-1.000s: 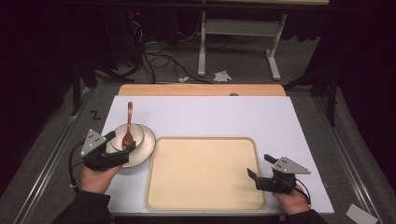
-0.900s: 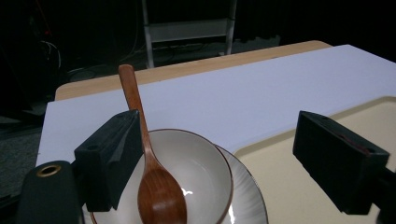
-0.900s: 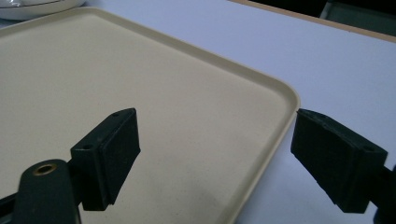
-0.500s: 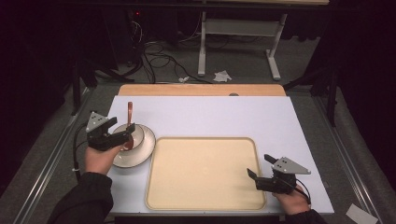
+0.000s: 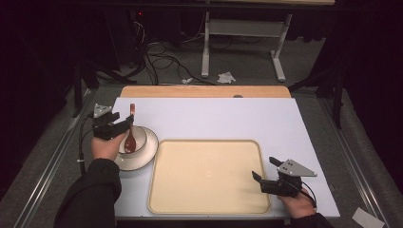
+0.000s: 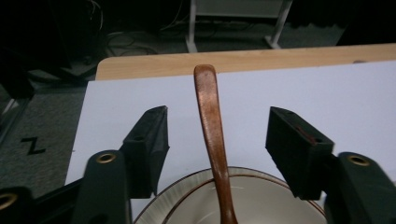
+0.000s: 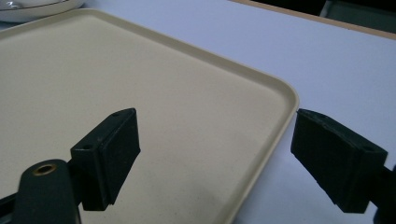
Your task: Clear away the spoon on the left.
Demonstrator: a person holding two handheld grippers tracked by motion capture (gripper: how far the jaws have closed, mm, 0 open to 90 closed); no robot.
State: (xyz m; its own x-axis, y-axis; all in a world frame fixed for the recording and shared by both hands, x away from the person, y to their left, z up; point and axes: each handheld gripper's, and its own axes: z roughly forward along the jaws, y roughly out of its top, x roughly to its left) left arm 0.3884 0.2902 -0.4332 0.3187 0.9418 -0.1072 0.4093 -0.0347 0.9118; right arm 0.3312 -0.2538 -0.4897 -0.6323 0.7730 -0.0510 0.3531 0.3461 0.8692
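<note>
Wooden spoon (image 5: 130, 136), reddish-brown, lies with its scoop end in the white bowl (image 5: 145, 154), which sits just left of the beige tray (image 5: 209, 175); the handle leans over the bowl's far rim, pointing away from the person

Left gripper (image 5: 124, 124), left of the tray, straddles the spoon handle. In the left gripper view the handle (image 6: 210, 121) runs up between the 2 black jaws with a clear gap on each side: spread, not pinching, though the jaws have just been closing around it

Handling judgement: spoon looks light and stiff, with a smooth polished surface, so likely a little slippery against the rubber pads. Handle is thin and slightly curved; best taken at mid-handle, just beyond the bowl rim, pads square on its 2 sides so it cannot roll or pivot. Scoop end is heavier, so a grip too near the tip could let it droop. Bowl is ceramic-looking and might skid or tip if the spoon drags on its rim; lift straight up

Right gripper (image 5: 265, 176) rests at the tray's near right corner. In the right gripper view its 2 jaws stand wide apart either side of the tray rim (image 7: 280, 93), holding nothing
</note>
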